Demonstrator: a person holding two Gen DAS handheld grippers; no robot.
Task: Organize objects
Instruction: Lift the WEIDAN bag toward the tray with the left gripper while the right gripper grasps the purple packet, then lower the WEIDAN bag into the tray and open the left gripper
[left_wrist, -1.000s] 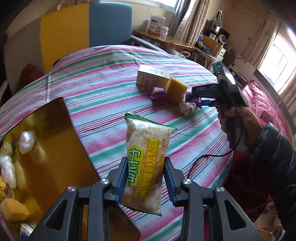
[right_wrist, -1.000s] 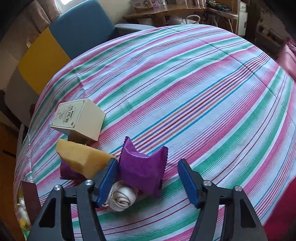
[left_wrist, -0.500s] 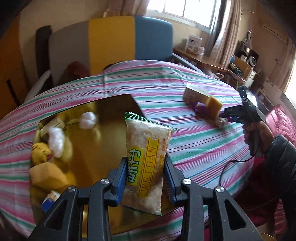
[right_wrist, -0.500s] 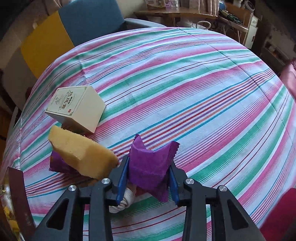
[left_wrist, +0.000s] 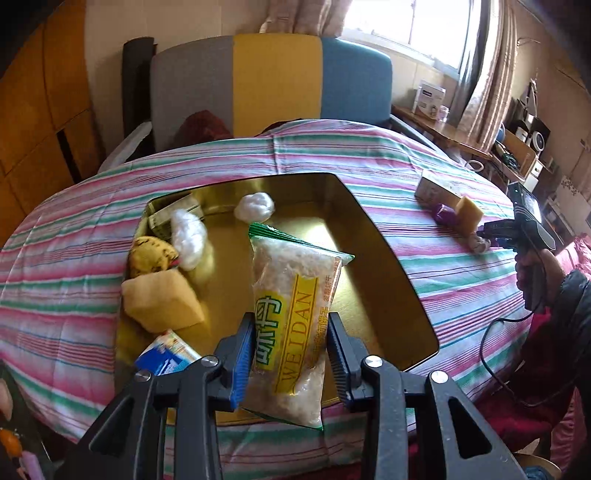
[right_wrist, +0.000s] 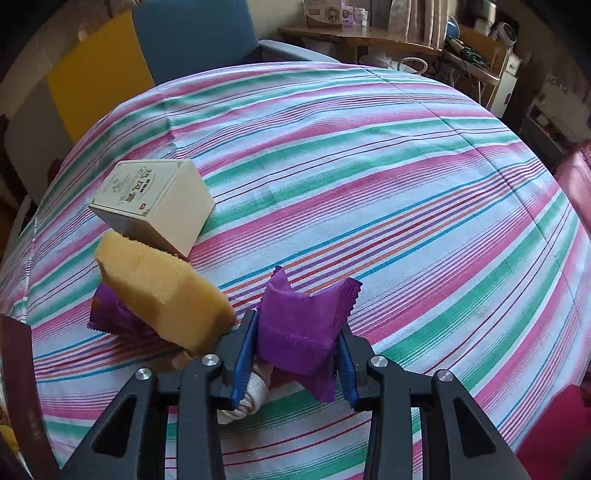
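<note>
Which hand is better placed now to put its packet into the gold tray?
Left. The left gripper holds the Weidan packet over the gold tray. The right gripper has just closed on the purple packet, which is far from the tray.

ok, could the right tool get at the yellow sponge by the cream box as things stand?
Probably not yet: the right tool is shut on a purple packet. The yellow sponge sits close on its left, uncovered, leaning on another purple packet, so freeing the tool should suffice.
</note>
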